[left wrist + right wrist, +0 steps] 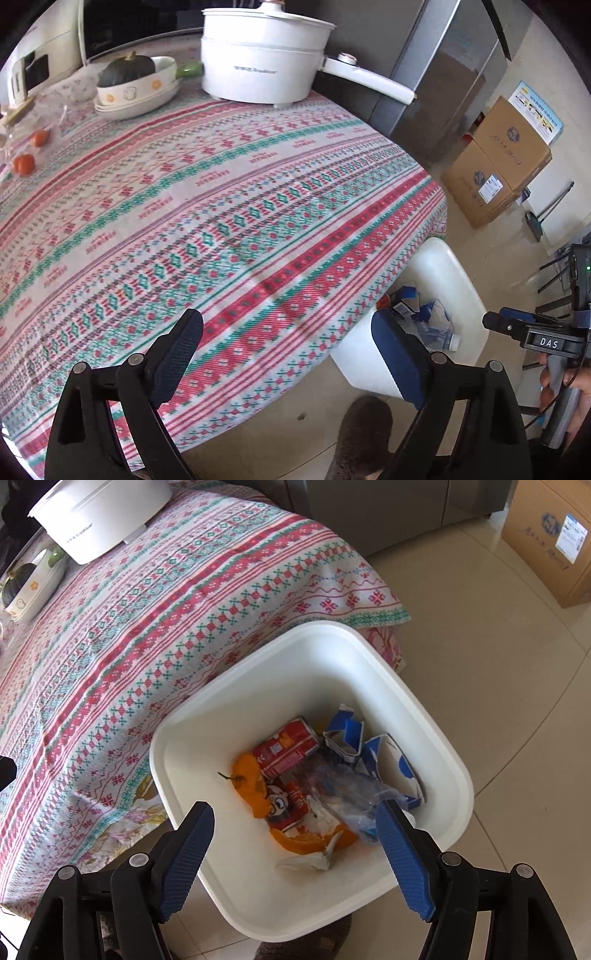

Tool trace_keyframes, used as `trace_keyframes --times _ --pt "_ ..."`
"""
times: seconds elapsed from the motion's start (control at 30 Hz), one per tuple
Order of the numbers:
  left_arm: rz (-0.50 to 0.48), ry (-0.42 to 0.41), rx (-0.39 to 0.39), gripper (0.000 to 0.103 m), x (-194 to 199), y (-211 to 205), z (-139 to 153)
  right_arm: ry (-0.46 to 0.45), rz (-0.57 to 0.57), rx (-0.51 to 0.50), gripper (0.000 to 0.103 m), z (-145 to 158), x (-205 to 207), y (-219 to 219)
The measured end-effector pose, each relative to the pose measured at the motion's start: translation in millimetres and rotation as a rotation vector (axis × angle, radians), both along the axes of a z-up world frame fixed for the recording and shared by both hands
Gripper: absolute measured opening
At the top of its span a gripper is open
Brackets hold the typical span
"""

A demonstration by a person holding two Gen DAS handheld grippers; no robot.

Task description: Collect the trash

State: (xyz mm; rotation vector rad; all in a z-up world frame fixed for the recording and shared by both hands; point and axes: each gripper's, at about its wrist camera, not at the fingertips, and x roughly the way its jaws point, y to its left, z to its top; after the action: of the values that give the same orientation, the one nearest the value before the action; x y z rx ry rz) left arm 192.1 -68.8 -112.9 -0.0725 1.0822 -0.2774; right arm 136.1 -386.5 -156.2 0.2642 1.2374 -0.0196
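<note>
White bin [436,746] beside the table [221,206] holds can [286,746], peel [251,786] and cartons; both grippers [291,362] [295,853], wide open and empty, should lift clear before scanning the cloth for leftovers.

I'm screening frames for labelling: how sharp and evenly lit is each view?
Left wrist view: patterned tablecloth smeared by motion blur, fisheye bends the table edge. Right wrist view: sharper; white plastic trash bin brightly daylit, tiled floor glaring.
</note>
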Motion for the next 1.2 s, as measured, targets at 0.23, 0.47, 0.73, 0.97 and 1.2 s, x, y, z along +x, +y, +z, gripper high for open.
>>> trace_keyframes --times 0.23,0.47,0.73,0.97,1.2 --pt "0.067 -0.011 0.031 0.095 -6 57 2 -0.010 0.060 -0.008 0.080 4 12 37" --pt "0.157 -0.078 0.060 0.095 -31 84 20 -0.085 0.100 -0.041 0.080 22 15 70" --pt "0.174 -0.233 0.106 0.095 -89 65 68 -0.288 0.076 -0.162 0.094 72 -16 96" --pt "0.218 -0.322 0.113 0.095 -144 57 96 -0.500 0.025 -0.286 0.102 120 -82 112" --pt "0.232 -0.444 0.144 0.099 -185 49 112 -0.670 0.028 -0.356 0.102 150 -143 134"
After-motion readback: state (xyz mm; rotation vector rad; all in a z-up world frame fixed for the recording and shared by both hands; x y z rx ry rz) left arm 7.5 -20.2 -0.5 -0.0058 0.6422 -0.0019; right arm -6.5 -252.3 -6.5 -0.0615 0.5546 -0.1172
